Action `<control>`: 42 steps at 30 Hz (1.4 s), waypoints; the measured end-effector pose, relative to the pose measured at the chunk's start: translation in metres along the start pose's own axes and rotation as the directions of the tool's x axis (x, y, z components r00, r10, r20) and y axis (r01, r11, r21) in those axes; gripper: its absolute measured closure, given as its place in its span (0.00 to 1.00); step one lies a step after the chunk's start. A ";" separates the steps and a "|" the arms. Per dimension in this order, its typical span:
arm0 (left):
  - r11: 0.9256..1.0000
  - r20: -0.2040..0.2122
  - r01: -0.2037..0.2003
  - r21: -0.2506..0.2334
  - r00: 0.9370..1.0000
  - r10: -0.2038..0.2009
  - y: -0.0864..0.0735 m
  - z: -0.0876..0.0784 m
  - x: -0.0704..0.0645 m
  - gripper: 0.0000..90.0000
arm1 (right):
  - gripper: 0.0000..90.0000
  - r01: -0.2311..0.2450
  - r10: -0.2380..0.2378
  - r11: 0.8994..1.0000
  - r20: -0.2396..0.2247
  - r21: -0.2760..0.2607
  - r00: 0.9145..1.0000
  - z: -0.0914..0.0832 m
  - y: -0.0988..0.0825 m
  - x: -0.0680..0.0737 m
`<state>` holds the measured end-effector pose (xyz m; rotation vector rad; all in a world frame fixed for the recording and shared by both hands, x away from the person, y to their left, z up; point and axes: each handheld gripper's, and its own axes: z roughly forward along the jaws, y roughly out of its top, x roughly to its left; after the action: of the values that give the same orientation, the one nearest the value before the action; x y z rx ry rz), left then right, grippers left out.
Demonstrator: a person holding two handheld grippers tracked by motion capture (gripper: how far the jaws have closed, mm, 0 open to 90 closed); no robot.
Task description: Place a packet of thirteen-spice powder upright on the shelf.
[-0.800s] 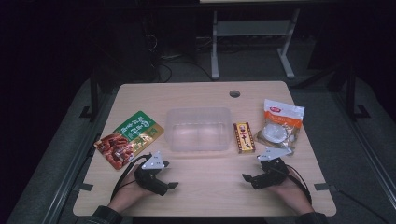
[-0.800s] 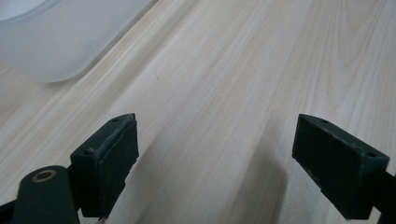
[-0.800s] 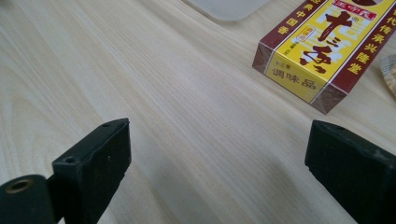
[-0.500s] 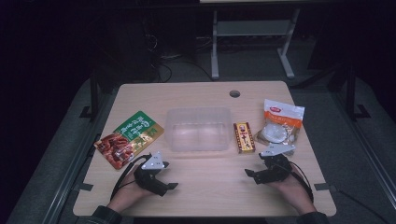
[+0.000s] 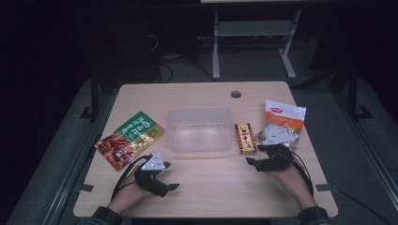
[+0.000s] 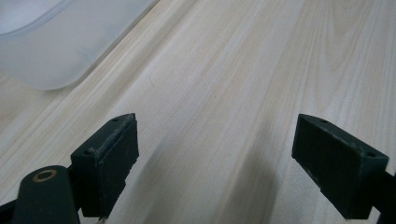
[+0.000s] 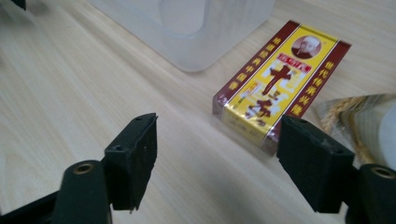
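My left gripper [image 5: 170, 176] rests on the table's near left with its jaws wide apart. In the left gripper view the gripper [image 6: 215, 126] has only bare wood between its jaws. A corner of the clear plastic container [image 6: 51, 51] lies ahead to the left. My right gripper [image 5: 253, 155] is open at the near right, just short of a yellow and dark-red box [image 5: 245, 138]. In the right gripper view the box [image 7: 280, 84] lies flat a little beyond the gripper [image 7: 217, 123], nearer the right jaw and untouched.
The clear container [image 5: 199, 129] stands mid-table. A green and red food packet [image 5: 130, 145] lies to its left. A white and orange bag [image 5: 281, 124] lies right of the box, close to my right hand. A round hole [image 5: 235, 93] is in the table's far side.
My right gripper has crept a little farther up the table toward the box and turned slightly left. The left gripper has stayed put.
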<state>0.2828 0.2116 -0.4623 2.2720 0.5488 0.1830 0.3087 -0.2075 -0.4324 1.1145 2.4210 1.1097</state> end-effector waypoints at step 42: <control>0.999 -0.022 -0.022 -0.042 1.000 0.021 0.001 -0.014 0.008 0.16 | 1.00 -0.037 0.038 0.995 0.009 -0.088 0.999 0.037 0.063 -0.060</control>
<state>0.2860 0.2236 -0.4527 2.2378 0.5268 0.2287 0.4015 -0.2056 -0.4165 1.1395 2.3281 1.2061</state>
